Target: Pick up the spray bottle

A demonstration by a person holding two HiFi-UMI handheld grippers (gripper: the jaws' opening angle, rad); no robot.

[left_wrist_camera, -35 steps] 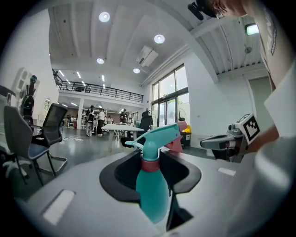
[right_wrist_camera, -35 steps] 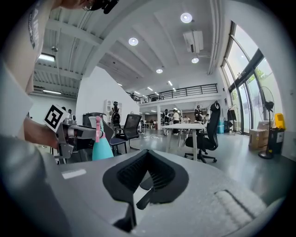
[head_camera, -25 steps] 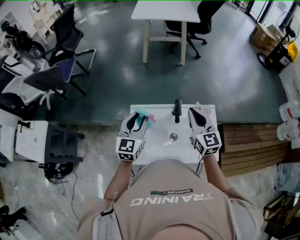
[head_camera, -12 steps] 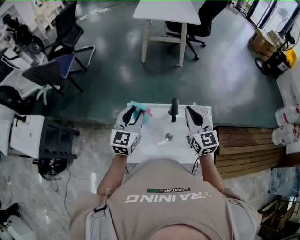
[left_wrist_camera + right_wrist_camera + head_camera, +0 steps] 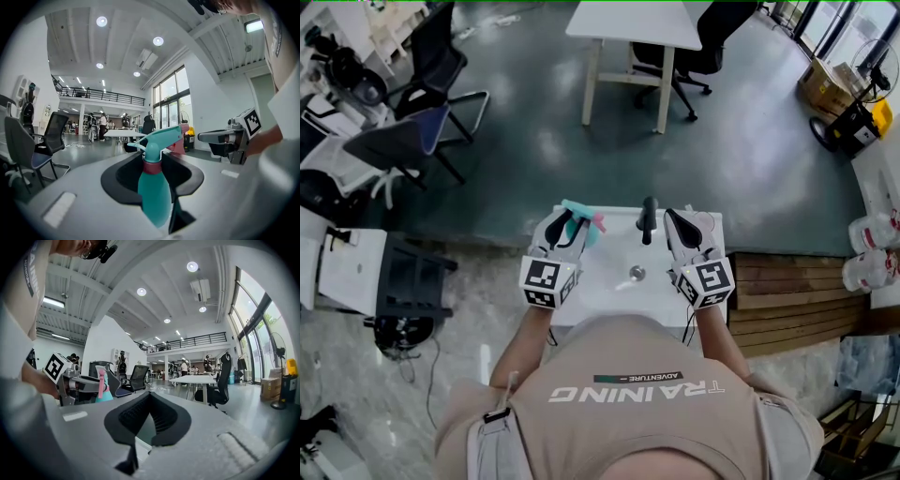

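In the head view, a person stands at a white washbasin (image 5: 609, 251) with a gripper in each hand. The left gripper (image 5: 567, 227) holds the teal spray bottle (image 5: 582, 221) near the basin's far left corner. The right gripper (image 5: 677, 228) hangs just right of the black tap (image 5: 648, 217). Set against a second ago, the bottle sits in the same fingers at the same corner. Only the right gripper has edged a little nearer the tap. The grasp therefore looks settled rather than still forming.

In the left gripper view, the fingers stand part-way apart and clamp the bottle's body. The bottle is upright, with its red collar, teal trigger head and pink nozzle rising above them. Its base is hidden, so whether it is clear of the basin cannot be told.

In the right gripper view, the dark ribbed fingers meet at their tips with nothing between them. The bottle shows at the left, well apart from them. The pick seems essentially made, and the right gripper plays no part in it.
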